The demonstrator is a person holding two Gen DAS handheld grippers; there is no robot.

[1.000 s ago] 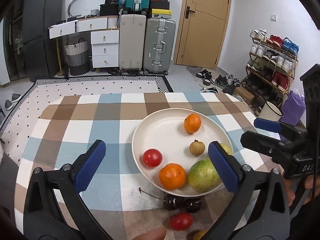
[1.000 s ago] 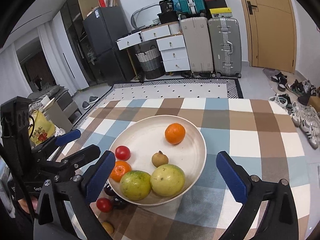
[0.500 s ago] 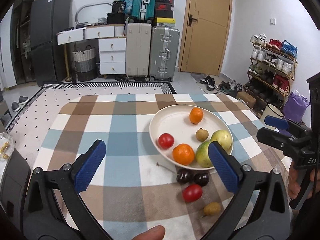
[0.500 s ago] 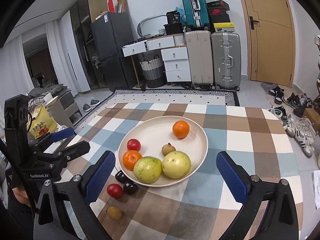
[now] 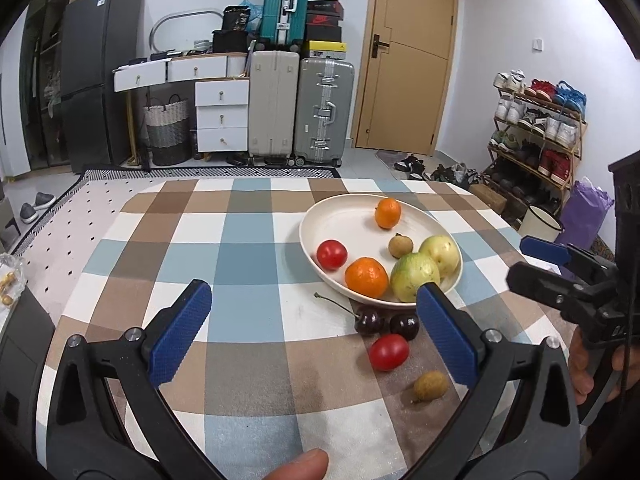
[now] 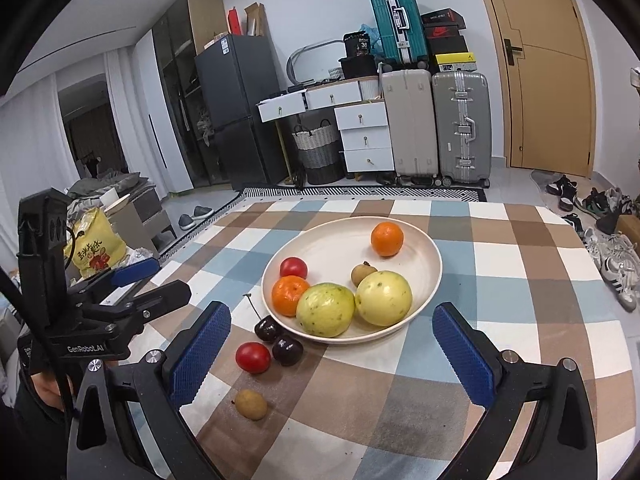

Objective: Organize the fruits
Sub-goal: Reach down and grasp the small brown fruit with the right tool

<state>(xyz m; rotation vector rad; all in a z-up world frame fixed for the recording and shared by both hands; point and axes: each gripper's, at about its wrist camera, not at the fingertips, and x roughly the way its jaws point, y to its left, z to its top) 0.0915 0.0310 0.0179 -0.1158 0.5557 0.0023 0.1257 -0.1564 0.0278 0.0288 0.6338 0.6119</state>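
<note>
A cream plate on the checked tablecloth holds two oranges, a red tomato, a small brown longan and two yellow-green guavas. Beside the plate's near rim lie two dark cherries, a red tomato and a longan. My left gripper is open and empty, left of the loose fruit. My right gripper is open and empty, above the near table edge.
The table's edges drop to the floor. Beyond stand suitcases, white drawers, a black fridge, a door and a shoe rack. A yellow bag sits left of the table.
Both grippers have pulled back and up from the plate, so more of the table shows. The loose cherries, tomato and longan have come fully into view. Both stay open.
</note>
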